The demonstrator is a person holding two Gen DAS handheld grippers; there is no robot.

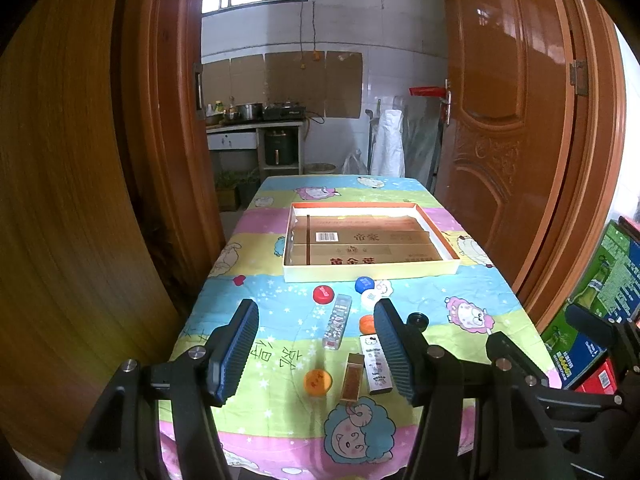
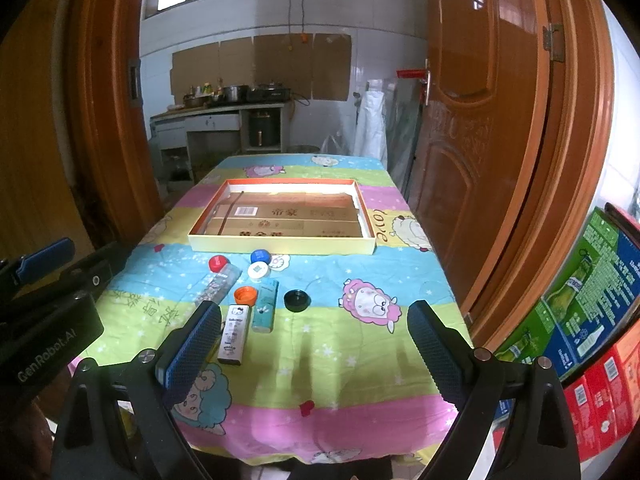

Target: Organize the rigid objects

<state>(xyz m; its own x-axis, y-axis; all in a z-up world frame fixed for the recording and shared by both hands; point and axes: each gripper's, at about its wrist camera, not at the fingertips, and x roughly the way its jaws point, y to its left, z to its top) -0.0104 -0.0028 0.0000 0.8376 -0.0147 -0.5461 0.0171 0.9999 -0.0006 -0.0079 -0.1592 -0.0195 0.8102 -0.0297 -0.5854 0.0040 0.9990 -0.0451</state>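
A shallow open box (image 1: 370, 270) (image 2: 280, 245) lies on the table's far half. In front of it lie bottle caps: red (image 1: 323, 294) (image 2: 218, 263), blue (image 1: 364, 284) (image 2: 260, 256), white (image 2: 258, 270), orange (image 1: 318, 382) (image 2: 245, 295) and black (image 1: 417, 319) (image 2: 297, 300). Several lighters lie among them: a patterned clear one (image 1: 337, 321) (image 2: 218, 283), a white one (image 1: 375, 364) (image 2: 234, 334), a brown one (image 1: 353, 377) and a teal one (image 2: 265, 305). My left gripper (image 1: 316, 354) is open above the near caps and lighters. My right gripper (image 2: 314, 354) is open and empty over bare cloth.
The table carries a colourful cartoon-sheep cloth (image 2: 360, 360). An open wooden door (image 2: 480, 120) stands to the right, a door frame (image 1: 160, 120) to the left. Printed cartons (image 2: 592, 300) are stacked at the right. A kitchen counter (image 2: 224, 112) is behind.
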